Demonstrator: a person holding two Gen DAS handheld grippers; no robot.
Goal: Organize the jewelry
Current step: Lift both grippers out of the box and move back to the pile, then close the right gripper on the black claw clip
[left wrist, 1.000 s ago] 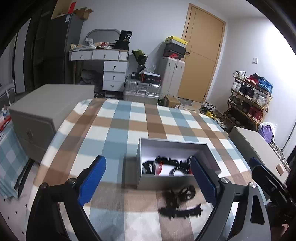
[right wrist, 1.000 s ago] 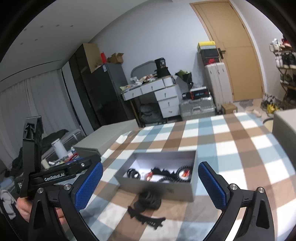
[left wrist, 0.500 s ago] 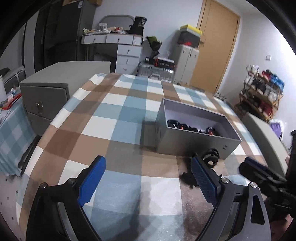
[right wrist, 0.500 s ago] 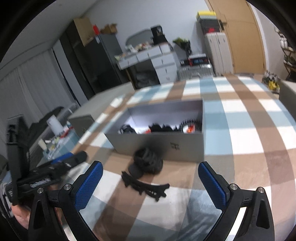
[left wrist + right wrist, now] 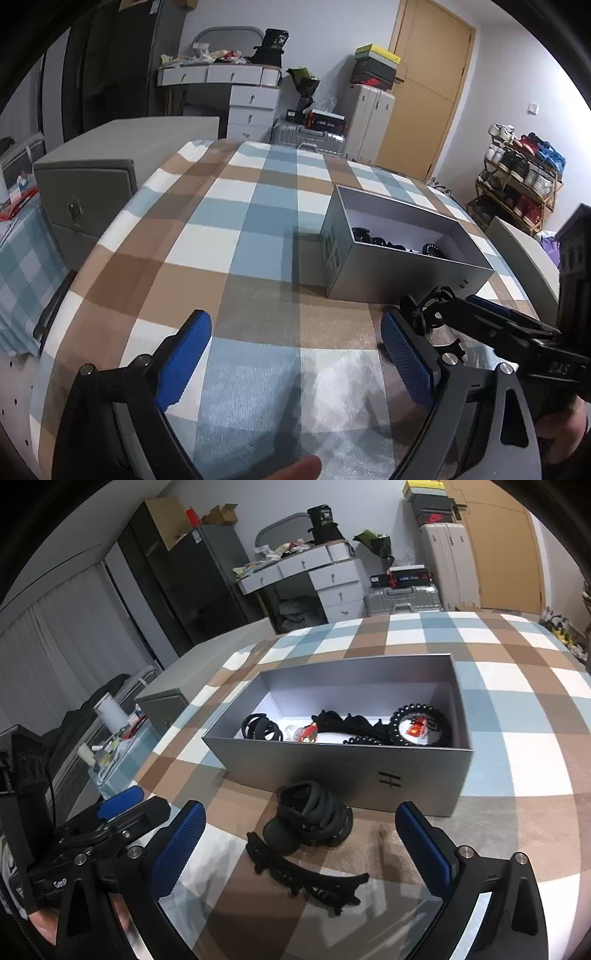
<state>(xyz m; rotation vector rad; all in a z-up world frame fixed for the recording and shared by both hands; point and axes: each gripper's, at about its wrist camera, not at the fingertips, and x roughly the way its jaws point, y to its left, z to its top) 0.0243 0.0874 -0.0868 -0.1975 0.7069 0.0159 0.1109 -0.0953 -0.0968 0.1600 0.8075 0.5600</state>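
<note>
Both of my hand-held grippers are low over the counter with the checked cloth, pointing down at it.

Left hand-held gripper: jaws wide apart, nothing between the blue pads, only bare cloth under them. Its right finger sits just beside the loose black items at the front of the box.

Right hand-held gripper: also wide open, gripping nothing. Between its fingers, lying on the cloth, are a black hair claw clip and a pile of black hair ties. The pads touch neither. The ties lie right against the near wall of the grey box; the clip lies just nearer to me than the ties, touching or almost touching them — can't tell which.

Box is open-topped, white floor inside. Contents along its near side: black hair ties at the left end, a small red ornament beside them, a black scalloped piece in the middle, a black beaded ring with something red and white inside it at the right end.

In the left view the other gripper's body enters from the right and partly hides the loose items — box contents mostly hidden behind the near wall there.
</note>
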